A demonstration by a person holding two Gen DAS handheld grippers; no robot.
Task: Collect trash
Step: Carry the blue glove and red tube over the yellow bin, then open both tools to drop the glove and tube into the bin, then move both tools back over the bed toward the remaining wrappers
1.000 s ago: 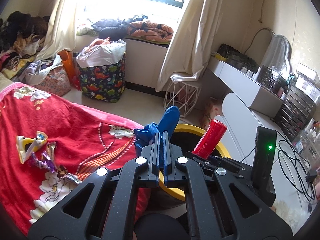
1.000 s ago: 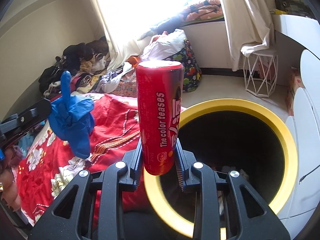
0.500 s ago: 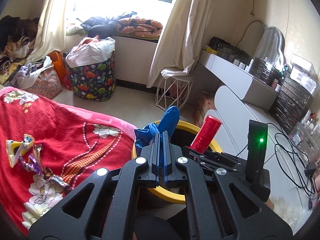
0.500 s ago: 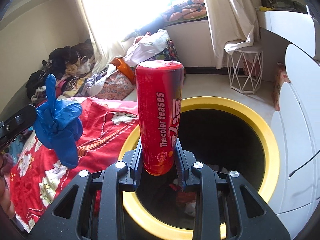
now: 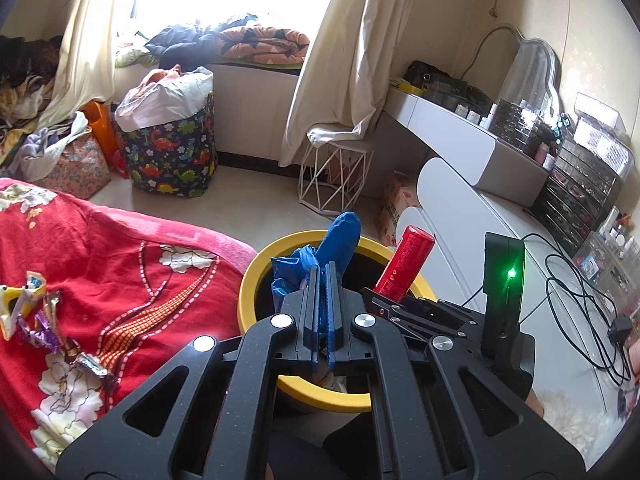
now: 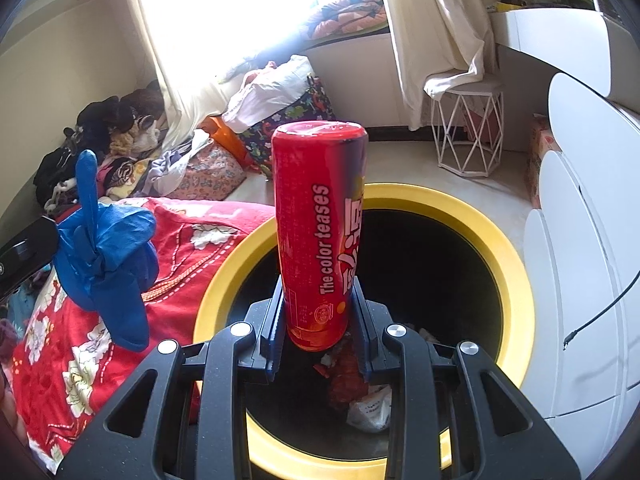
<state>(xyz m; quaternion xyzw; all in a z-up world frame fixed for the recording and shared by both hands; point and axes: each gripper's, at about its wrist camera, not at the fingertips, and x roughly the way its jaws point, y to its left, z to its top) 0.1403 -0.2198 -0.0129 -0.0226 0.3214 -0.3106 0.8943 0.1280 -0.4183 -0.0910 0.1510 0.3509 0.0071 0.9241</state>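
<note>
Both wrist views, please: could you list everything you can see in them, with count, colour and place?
can: one, red, upright in the right gripper, over the bin
glove: one, blue, pinched in the left gripper at the bin's edge
bin: one, yellow rim, black inside, on the floor beside the bed, some trash at the bottom
blanket: one, red with flowers, on the bed
wrappers: a few, yellow, purple and silver, on the blanket
laundry basket: one, dark with dinosaur print, under the window
wire stool: one, white, by the curtain
dresser: one, white, crowded with small items, along the wall
left gripper: black, shut on the glove
right gripper: black, shut on the can
</note>
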